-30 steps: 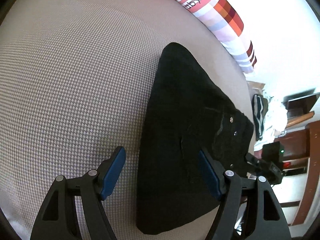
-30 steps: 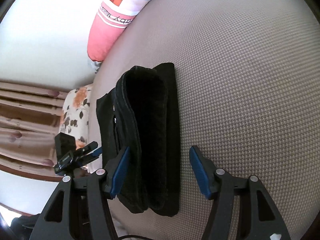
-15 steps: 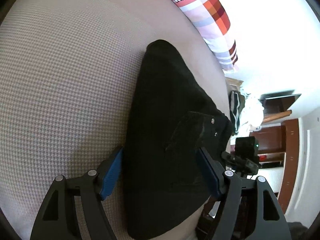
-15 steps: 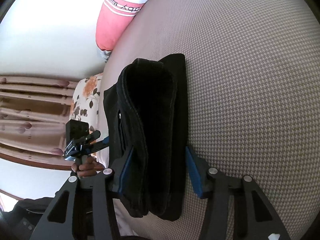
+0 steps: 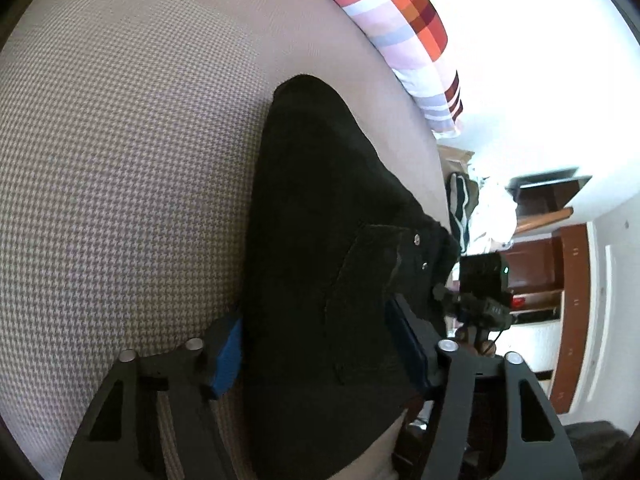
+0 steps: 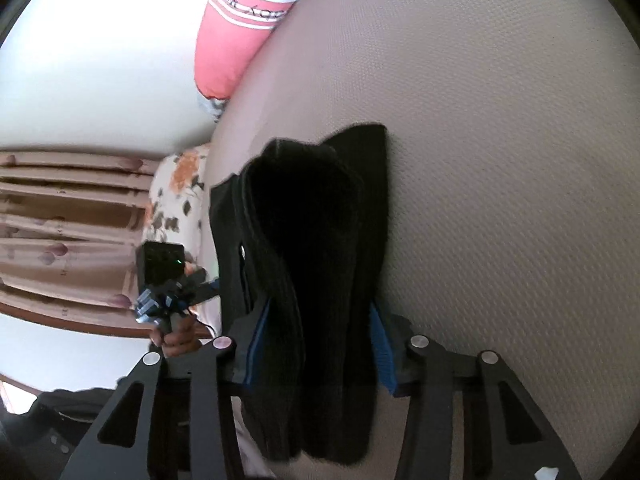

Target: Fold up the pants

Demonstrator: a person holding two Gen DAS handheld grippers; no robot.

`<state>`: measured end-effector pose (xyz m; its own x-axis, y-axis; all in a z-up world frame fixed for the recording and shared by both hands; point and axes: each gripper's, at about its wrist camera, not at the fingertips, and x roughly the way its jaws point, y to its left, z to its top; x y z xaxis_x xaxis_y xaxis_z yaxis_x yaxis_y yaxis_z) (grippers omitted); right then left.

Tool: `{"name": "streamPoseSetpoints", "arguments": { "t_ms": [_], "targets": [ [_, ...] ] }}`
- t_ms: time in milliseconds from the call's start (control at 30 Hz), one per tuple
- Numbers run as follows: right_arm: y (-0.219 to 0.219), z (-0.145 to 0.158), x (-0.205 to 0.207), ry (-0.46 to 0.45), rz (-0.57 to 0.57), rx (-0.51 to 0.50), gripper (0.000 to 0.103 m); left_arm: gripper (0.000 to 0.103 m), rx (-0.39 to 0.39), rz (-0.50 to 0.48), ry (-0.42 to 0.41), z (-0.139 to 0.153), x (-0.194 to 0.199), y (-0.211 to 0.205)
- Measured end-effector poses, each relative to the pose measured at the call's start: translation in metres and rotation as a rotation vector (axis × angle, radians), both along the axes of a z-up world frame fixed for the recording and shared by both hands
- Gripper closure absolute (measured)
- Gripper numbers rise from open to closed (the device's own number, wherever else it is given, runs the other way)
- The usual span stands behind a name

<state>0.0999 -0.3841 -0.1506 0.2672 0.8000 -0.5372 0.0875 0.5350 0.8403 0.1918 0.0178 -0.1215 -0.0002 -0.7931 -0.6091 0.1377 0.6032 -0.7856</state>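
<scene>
The black pants [image 5: 320, 220] are folded into a thick stack on the beige houndstooth bed surface [image 5: 120, 160]. My left gripper [image 5: 316, 344] is shut on one end of the stack, with its blue pads pressed against both sides. My right gripper [image 6: 320, 344] is shut on the opposite end of the pants [image 6: 312, 220], where the folded layers show edge-on. Each gripper shows in the other's view: the right one [image 5: 480, 304] past the pants, the left one [image 6: 168, 288] likewise.
A pink and checked pillow [image 5: 400, 20] lies at the bed's far edge; it also shows in the right wrist view [image 6: 240, 32]. A floral cushion [image 6: 176, 196] and curtains [image 6: 60, 220] lie beyond the bed. Wooden furniture [image 5: 560, 260] and a clothes pile [image 5: 464, 208] stand off the bed.
Both grippers moved in over the ends of the folded pants and closed on them. The stack now looks raised slightly at both ends.
</scene>
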Motion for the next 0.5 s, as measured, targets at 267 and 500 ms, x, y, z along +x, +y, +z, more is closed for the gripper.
{"name": "streamPoseSetpoints", "arguments": {
  "t_ms": [267, 500],
  "targets": [
    [0.010, 0.004, -0.004, -0.010, -0.068, -0.068, 0.072, 0.075, 0.064, 0.068, -0.018, -0.006, -0.005, -0.006],
    [0.029, 0.021, -0.007, -0.013, -0.134, -0.221, 0.074, 0.078, 0.294, 0.049, -0.168, 0.014, -0.019, -0.037]
  ]
}}
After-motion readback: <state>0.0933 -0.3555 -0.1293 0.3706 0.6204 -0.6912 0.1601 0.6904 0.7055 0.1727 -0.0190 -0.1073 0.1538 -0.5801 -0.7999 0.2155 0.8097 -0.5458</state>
